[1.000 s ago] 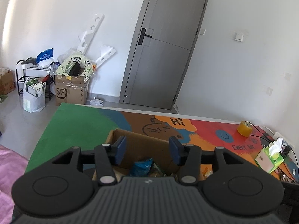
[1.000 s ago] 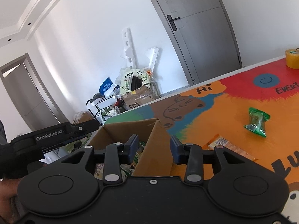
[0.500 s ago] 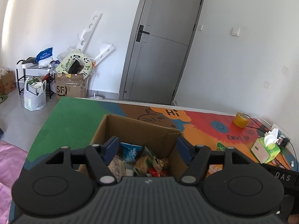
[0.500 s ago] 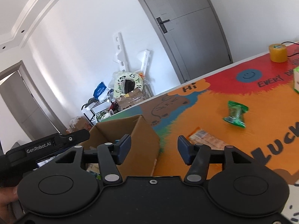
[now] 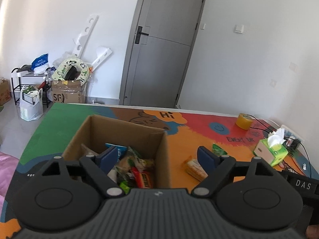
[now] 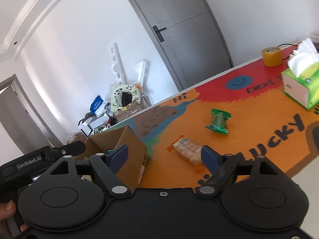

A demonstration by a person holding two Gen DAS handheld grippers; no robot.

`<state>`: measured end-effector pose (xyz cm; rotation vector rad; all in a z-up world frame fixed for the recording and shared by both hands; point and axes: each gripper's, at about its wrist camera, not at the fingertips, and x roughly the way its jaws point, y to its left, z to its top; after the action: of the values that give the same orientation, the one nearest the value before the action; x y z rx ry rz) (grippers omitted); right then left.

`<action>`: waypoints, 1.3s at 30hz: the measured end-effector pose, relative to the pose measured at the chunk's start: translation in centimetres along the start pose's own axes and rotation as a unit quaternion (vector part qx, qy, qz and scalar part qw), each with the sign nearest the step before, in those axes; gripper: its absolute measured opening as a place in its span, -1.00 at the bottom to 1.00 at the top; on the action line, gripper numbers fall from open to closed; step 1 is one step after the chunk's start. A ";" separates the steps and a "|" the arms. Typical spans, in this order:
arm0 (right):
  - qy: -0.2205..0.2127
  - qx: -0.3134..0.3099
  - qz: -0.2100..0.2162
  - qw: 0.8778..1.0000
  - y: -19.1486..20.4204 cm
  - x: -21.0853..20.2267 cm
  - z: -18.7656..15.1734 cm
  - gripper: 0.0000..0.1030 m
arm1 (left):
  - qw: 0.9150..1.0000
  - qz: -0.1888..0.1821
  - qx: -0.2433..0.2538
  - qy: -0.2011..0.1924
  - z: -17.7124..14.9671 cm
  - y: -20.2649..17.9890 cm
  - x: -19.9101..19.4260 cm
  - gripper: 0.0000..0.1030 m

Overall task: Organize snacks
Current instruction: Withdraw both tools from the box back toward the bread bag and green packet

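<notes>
Right of box (image 6: 127,139), orange packet (image 6: 187,151), green packet (image 6: 218,120)

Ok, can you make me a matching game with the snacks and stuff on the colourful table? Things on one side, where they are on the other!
Things:
1. green snack packet
2. orange cracker packet
3. tape roll
4. tissue box

Places:
A. on the red part, near the table's far edge
B. nearest the cardboard box, on the orange part
C. by the words EVERY and LUCKY
D. out on the orange part, below the blue smiley

Pairs: 1-D, 2-B, 3-A, 4-C
</notes>
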<state>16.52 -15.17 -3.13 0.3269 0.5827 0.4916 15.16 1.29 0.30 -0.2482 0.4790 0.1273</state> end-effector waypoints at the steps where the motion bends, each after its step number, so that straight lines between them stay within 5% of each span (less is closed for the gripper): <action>1: -0.001 0.002 -0.002 1.000 -0.4 -0.2 0.0 0.59 | 1.000 -0.002 0.003 0.000 -0.1 -0.4 0.0 0.67; 23: -0.021 0.027 -0.036 0.999 -6.1 -3.7 0.5 0.70 | 0.998 -0.044 0.038 0.009 -1.6 -7.4 1.2 0.68; 39: -0.022 0.041 -0.029 0.998 -9.1 -1.8 2.1 0.69 | 0.998 -0.038 0.042 0.021 -2.1 -10.2 5.2 0.67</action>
<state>19.59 -24.02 -4.51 0.3975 0.5691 0.4037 20.65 -8.75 -1.83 -0.1866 0.5158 0.0284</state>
